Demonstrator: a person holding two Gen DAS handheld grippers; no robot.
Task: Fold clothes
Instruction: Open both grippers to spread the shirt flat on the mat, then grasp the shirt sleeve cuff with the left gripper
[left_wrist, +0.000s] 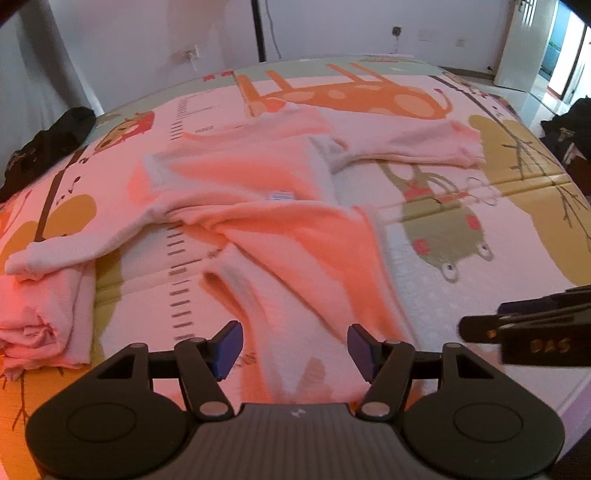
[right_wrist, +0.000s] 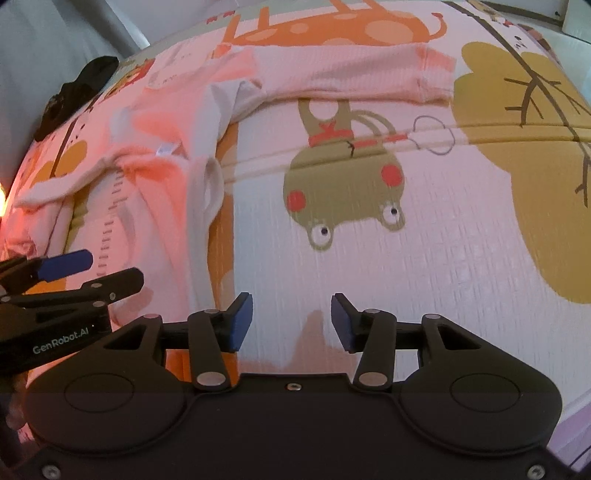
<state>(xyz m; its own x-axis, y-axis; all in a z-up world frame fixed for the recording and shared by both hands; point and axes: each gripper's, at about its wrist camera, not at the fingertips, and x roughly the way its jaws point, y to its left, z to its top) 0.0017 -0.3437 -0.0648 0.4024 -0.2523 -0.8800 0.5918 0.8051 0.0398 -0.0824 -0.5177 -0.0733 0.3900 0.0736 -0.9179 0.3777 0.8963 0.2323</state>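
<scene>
Item: pink long-sleeved knit garment (left_wrist: 255, 192), rumpled and spread across the cartoon-printed play mat (left_wrist: 461, 280), sleeves out to either side. Left gripper (left_wrist: 295, 347): blue-padded fingers spread, empty, over the garment's near hem. Right gripper (right_wrist: 291, 321): fingers spread, empty, over bare mat beside the garment's edge. Surroundings: second pink cloth bundle (left_wrist: 40, 314) lying at the left; black fabric heap (left_wrist: 48, 144) at the mat's far-left edge; green frog print (right_wrist: 343, 184) ahead of the right gripper.
</scene>
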